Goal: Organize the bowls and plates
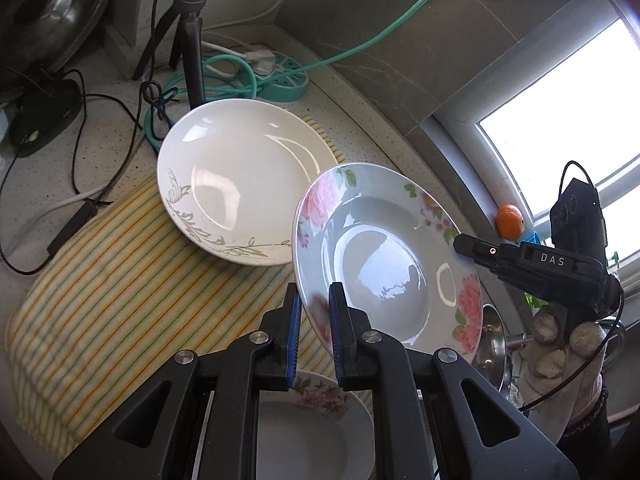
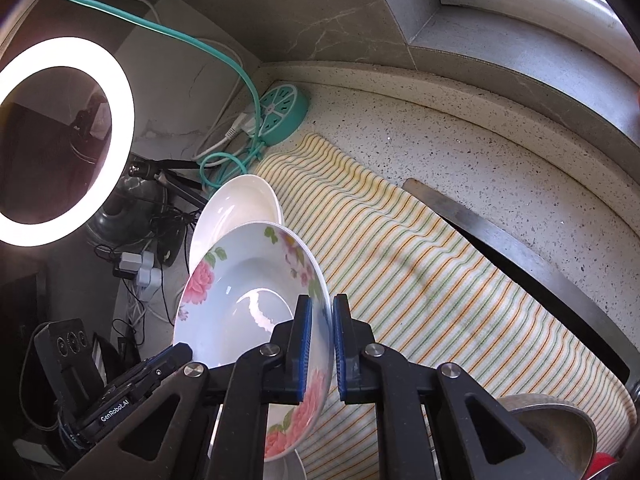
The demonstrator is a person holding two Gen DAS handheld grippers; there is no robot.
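Both grippers are holding one rose-patterned plate (image 1: 384, 256) tilted above the striped cloth (image 1: 120, 280).

Left gripper (image 1: 314, 344) and right gripper (image 2: 320, 344) are each pinching opposite rim edges, jaws nearly closed. Readable: "DAS" on the right tool, "GenRobot.AI" on the left. A white plate (image 1: 240, 176) is lying just behind; a teal power strip (image 2: 280, 116) and a ring light (image 2: 60, 140) are crowding the corner.

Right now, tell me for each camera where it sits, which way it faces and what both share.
Left wrist: sits on the left gripper, angled down at the striped cloth; its fingers clamp the floral plate; a gloved hand shows.
Right wrist: sits on the right gripper, angled down toward the wall corner; its fingers clamp the same floral plate's opposite rim.
Shared: floral plate, white plate, cloth, teal power strip.
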